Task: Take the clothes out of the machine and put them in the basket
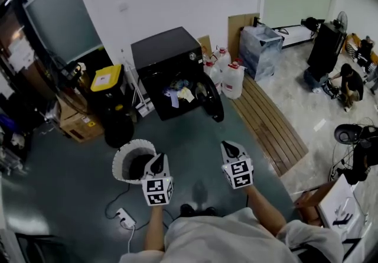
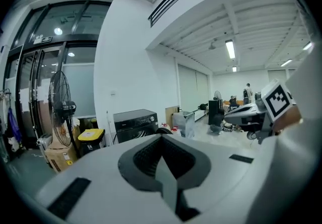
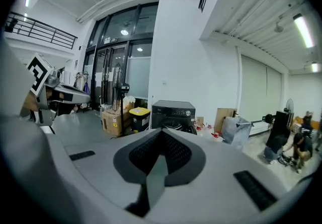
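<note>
The first step was not yet begun: both tongs, the left gripper [image 1: 155, 162] and the right gripper [image 1: 230, 151], were clenched on nothing, well apart from the one black machine [image 1: 165, 55]. Its door [image 1: 210, 97] stood open on the clothes [image 1: 179, 93], too jumbled to count. The next move called for stepping closer and opening a gripper, with the one white basket [image 1: 120, 164] just beside the left gripper.

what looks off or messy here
Nothing damaged or spilled. The door of the washing machine hangs open with clothes bunched in its mouth, and a power strip lies loose on the floor near the basket.
</note>
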